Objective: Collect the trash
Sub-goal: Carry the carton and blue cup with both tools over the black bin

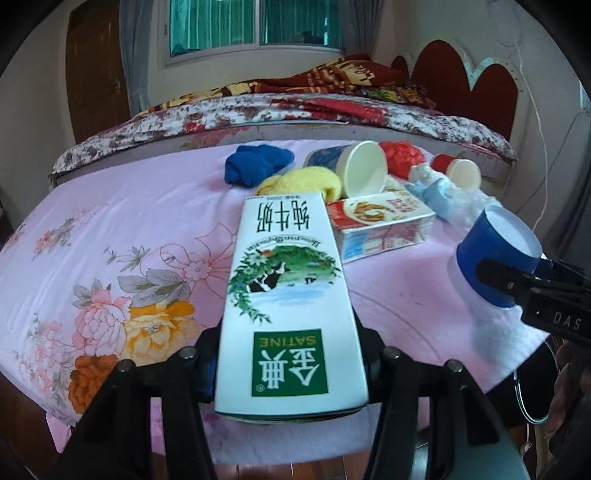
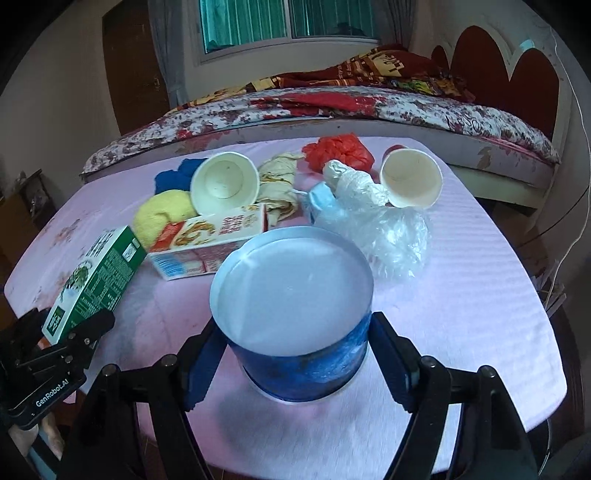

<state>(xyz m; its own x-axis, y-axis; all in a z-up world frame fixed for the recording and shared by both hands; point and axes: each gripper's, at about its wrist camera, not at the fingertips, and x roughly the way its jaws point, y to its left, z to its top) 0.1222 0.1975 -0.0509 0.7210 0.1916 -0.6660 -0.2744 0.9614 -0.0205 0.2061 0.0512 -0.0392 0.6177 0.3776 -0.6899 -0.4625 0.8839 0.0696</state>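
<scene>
Left wrist view shows my left gripper [image 1: 291, 369] pinching a milk carton [image 1: 288, 295] by its near end, pads against both long sides. Right wrist view has my right gripper [image 2: 295, 362] around an upturned blue cup [image 2: 295, 314]; one pad seems to meet the wall, the other I can't tell.

I worry the carton, held only at one end, could swing or slip if I lift fast. The cup's thin wall may buckle or pop free under a squeeze. Both sit close to the other litter, so a careless sweep could knock the red-and-white carton [image 2: 210, 240] or the crumpled plastic bag [image 2: 388, 236] about.

Everything rests on a table under a pink flowered cloth [image 1: 110, 240] that could snag or drag. Behind it stands a bed [image 1: 258, 110] beneath a window [image 1: 255, 26].
</scene>
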